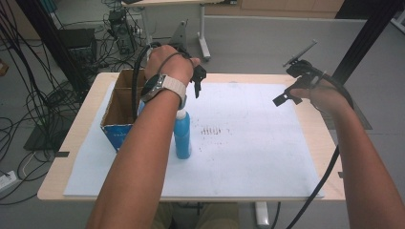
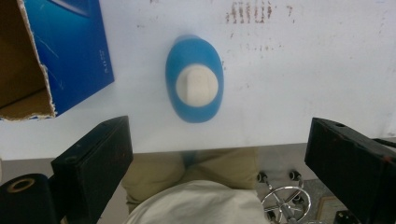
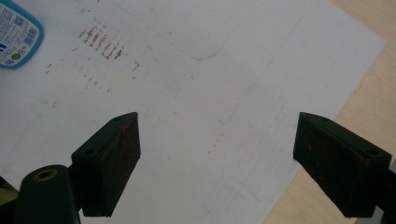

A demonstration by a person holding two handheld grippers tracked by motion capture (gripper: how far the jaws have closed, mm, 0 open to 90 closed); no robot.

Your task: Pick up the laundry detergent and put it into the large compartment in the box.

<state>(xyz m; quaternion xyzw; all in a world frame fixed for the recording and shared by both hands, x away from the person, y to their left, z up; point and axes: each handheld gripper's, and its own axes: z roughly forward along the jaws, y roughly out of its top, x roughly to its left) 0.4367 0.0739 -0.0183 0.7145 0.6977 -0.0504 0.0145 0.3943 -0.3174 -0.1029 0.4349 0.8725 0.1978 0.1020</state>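
Jaws spread on both grippers; blue bottle (image 2: 194,79) upright, capped, beside open cardboard box (image 1: 117,112).

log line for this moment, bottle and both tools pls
blue bottle: upright on white sheet, beside cardboard box | left tool: open, above bottle, not touching | right tool: open, holds nothing

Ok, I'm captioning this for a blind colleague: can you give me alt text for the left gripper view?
Seen from straight above, a blue bottle with a white cap stands upright on white paper, beyond the left gripper, whose black jaws stand wide open with nothing between them. A torn blue cardboard box sits at the upper left.
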